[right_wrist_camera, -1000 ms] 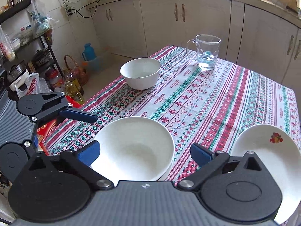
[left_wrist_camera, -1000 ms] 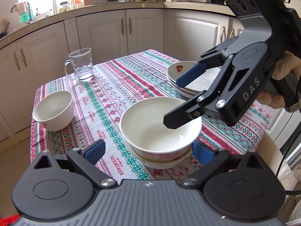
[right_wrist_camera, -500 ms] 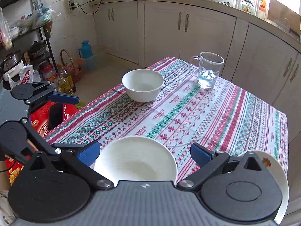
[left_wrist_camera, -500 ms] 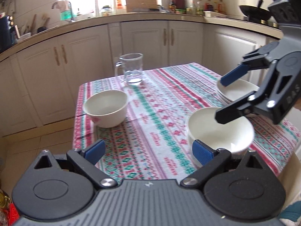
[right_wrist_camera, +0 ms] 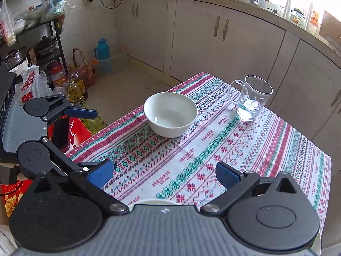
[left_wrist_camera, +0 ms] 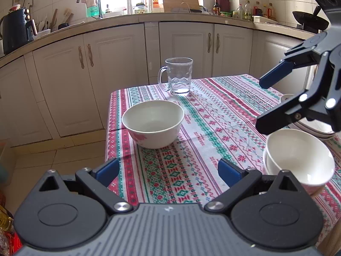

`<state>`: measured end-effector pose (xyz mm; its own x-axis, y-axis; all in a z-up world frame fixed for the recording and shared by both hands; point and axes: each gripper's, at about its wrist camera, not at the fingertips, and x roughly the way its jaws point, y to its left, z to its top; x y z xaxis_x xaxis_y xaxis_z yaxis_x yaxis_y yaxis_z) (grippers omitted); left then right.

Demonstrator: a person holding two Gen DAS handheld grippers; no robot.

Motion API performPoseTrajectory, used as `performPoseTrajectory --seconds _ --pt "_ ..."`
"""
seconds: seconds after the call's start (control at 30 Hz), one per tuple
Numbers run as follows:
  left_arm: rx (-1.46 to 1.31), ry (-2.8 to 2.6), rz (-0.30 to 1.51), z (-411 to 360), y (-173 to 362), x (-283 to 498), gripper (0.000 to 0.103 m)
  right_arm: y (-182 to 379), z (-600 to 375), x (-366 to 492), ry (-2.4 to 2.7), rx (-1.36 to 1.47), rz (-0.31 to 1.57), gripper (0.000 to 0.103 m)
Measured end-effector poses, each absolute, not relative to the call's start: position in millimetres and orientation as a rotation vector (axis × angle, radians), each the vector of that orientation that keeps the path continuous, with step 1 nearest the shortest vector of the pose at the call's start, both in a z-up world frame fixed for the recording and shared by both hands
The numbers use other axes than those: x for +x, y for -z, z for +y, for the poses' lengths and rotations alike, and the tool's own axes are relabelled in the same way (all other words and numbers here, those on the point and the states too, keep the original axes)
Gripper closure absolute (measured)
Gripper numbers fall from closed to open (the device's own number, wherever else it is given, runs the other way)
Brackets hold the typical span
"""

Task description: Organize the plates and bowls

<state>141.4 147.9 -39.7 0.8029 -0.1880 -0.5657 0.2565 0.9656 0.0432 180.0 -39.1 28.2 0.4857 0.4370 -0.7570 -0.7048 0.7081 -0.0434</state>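
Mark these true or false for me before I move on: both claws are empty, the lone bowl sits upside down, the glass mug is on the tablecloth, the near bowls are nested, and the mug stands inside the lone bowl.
1. Both the left claw and the right claw are open and empty. True.
2. The lone bowl sits upside down. False: it stands upright, opening upward.
3. The glass mug stands on the tablecloth. True.
4. The near bowls are nested, one inside another. True.
5. The mug stands inside the lone bowl. False: it stands apart, farther back on the table.
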Motion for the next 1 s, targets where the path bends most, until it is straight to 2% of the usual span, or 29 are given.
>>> performPoseTrajectory --seconds 1.0 --pt "0.093 0.283 0.568 159 70 230 0.004 -5 27 305 -0.823 -0.431 0.913 0.0"
